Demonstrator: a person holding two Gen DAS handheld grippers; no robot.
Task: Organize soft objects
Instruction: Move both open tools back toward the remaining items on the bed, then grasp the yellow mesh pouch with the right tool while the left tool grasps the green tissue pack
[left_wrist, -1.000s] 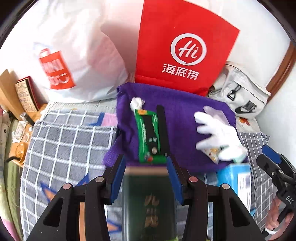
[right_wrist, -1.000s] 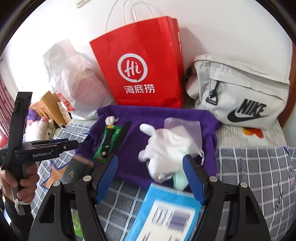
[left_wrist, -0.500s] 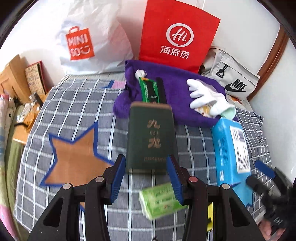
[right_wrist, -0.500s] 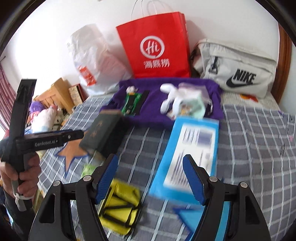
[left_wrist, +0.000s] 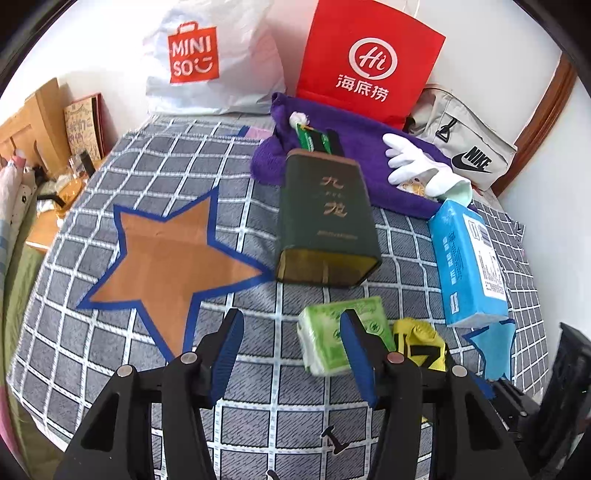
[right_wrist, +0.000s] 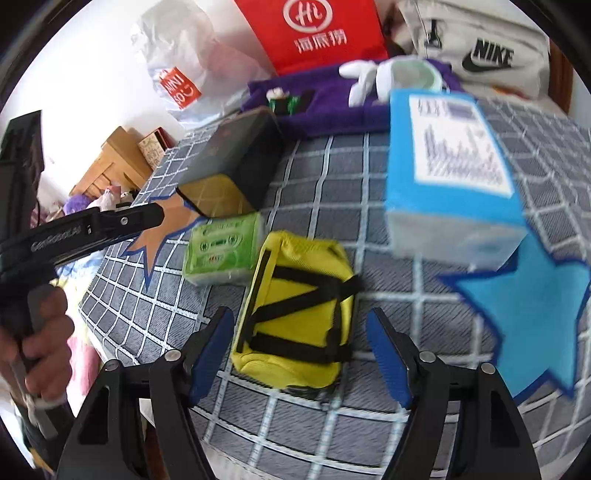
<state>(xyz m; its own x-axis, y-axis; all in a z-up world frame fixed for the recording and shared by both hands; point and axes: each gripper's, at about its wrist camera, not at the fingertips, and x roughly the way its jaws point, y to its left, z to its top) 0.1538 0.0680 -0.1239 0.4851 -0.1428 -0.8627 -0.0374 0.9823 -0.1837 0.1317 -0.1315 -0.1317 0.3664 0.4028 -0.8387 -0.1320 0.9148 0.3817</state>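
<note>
My right gripper (right_wrist: 299, 347) hangs over a yellow pouch with black straps (right_wrist: 299, 314). Its jaws are opening and straddle the pouch without pressing on it. My left gripper (left_wrist: 291, 350) is also opening, with only bedsheet between its fingers. A green tissue pack (left_wrist: 332, 332) lies just beyond its right finger. A dark green tin (left_wrist: 327, 218) lies on its side farther ahead. The blue tissue pack (right_wrist: 450, 166) rests at the right. A white glove (left_wrist: 417, 166) lies on a purple towel (left_wrist: 362, 158) at the back.
The checked bedsheet (left_wrist: 147, 173) carries an orange star (left_wrist: 166, 258) and a blue star (right_wrist: 528, 314). A red paper bag (left_wrist: 369, 62), a white plastic bag (left_wrist: 207, 62) and a grey Nike bag (left_wrist: 465, 155) line the wall. A person's hand (right_wrist: 40, 332) grips the left tool.
Both grippers have drawn back from the purple towel. The green tin, earlier between the left jaws, now lies ahead on the bed. The yellow pouch has come between the right jaws.
</note>
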